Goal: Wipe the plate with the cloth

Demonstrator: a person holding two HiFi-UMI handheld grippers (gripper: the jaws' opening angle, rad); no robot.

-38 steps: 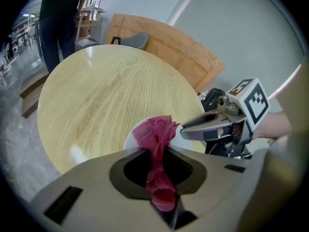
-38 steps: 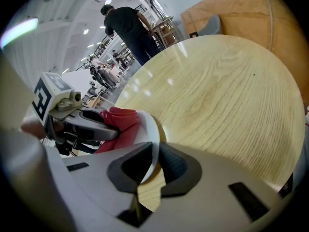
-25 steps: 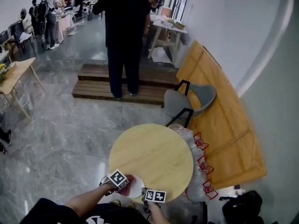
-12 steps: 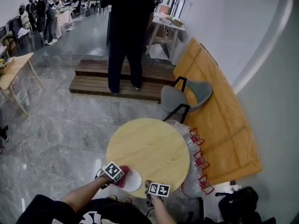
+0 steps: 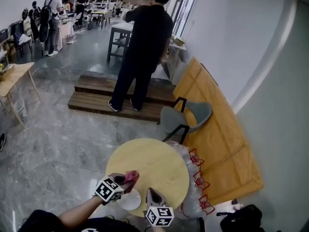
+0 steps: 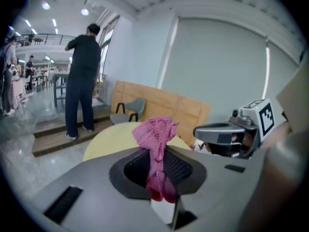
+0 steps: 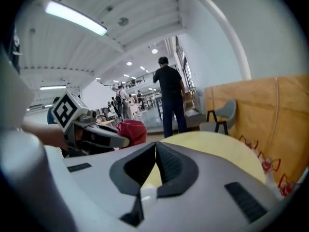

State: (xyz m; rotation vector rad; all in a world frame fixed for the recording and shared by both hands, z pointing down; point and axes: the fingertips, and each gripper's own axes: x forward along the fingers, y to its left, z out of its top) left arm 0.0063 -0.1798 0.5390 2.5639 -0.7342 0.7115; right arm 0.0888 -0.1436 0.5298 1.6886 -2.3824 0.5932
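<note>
Round table (image 5: 157, 159): one plate (image 5: 131, 200) | left tongs (image 6: 155, 154) grip one cloth (image 6: 156, 131) | right tongs (image 7: 155, 150) just closed, empty

Bright, even indoor light throughout. Ceiling strip (image 7: 77, 19) glares white at 11 o'clock in right gripper view; spot lamps (image 6: 85, 12) flare at 11 in left gripper view. Floor (image 5: 58, 129) has soft sheen, shadows weak. Gripper views: heavy fisheye, black corners, foreground soft, bkgd sharper. Head view bends at edges.

Round yellow table (image 5: 154, 158), grey chair (image 5: 172, 117) beside leaning wooden board (image 5: 217, 144), person in black (image 5: 147, 37) on wooden platform (image 5: 91, 100)
</note>
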